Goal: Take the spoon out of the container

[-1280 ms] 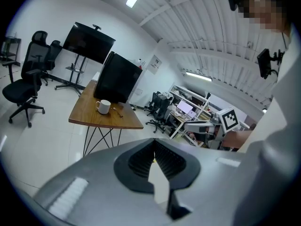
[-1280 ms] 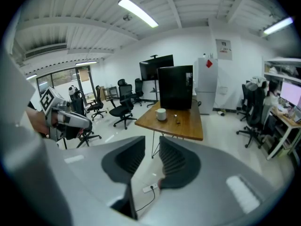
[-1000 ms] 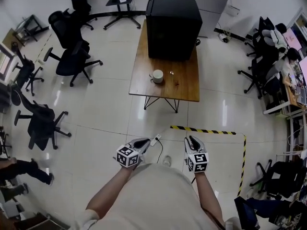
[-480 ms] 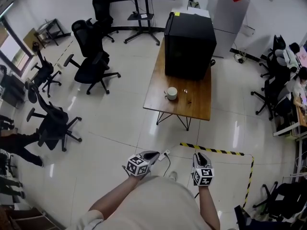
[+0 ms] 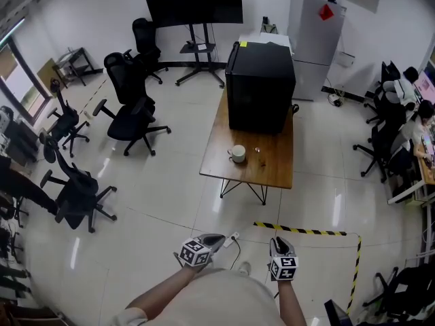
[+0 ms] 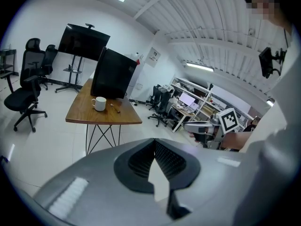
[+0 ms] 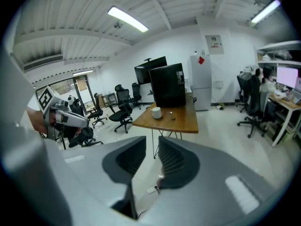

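A white mug (image 5: 237, 153) stands near the front edge of a wooden table (image 5: 272, 172), a few steps ahead of me. It also shows in the left gripper view as a mug (image 6: 99, 103) and in the right gripper view as a mug (image 7: 156, 112). Whether a spoon is in it is too small to tell. A small object (image 5: 258, 151) lies on the table beside it. My left gripper (image 5: 215, 238) is held low by my body, its jaws (image 6: 154, 142) shut on nothing. My right gripper (image 5: 278, 240) has its jaws (image 7: 152, 142) a narrow gap apart and empty.
A large black box (image 5: 260, 94) fills the table's far half. Black office chairs (image 5: 132, 117) stand to the left. Yellow-black tape (image 5: 306, 232) marks the floor ahead. A power strip with a cable (image 5: 233, 238) lies by my feet. Desks with a seated person (image 5: 414, 124) are at the right.
The head view has swung up and shows more of the room's far end. The table now lies higher in the picture, and both grippers sit lower. The grippers keep their pose.
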`<state>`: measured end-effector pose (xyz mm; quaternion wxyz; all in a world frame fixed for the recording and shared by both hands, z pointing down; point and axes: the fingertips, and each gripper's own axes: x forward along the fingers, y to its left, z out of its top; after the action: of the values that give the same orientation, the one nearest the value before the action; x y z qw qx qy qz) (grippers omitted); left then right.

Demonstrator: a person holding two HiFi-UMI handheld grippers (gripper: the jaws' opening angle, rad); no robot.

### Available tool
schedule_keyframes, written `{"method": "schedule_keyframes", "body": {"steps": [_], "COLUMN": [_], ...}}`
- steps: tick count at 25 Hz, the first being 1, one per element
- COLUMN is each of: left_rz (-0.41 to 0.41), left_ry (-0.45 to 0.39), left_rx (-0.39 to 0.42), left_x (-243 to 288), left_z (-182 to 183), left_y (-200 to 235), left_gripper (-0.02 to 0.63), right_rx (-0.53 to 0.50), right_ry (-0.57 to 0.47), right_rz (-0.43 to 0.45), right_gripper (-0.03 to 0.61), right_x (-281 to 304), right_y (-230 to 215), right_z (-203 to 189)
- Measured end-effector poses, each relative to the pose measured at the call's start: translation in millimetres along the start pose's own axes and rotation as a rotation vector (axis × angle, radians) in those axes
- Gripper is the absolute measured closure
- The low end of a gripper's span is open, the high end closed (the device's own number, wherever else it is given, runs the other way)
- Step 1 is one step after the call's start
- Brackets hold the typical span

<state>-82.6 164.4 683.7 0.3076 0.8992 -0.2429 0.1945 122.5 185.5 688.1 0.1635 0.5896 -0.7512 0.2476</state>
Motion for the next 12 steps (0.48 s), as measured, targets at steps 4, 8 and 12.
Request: {"method": "schedule_keyframes", "body": {"steps": [4, 8, 12], "left_rz": [-0.002, -0.003, -0.02], "left_ry": [0.015, 0.025, 0.054], "left_rx": [0.006, 0.007, 0.022], "left_x": [12, 27, 48], "left_z": [-3, -7, -17], "left_y": [-9, -23, -42], "left_gripper": [0.609, 0.609, 0.611], "right_rx": [0.009, 0.012, 0.011], "right_ry": [0.01, 0.025, 0.027], "right_rz": [-0.006, -0.013, -0.023], "right_gripper": [0.502, 0.502, 0.502], "right_x": [-4, -13, -24], "right_y": [-14, -33, -53], "right_z": [-7, -14, -18]}}
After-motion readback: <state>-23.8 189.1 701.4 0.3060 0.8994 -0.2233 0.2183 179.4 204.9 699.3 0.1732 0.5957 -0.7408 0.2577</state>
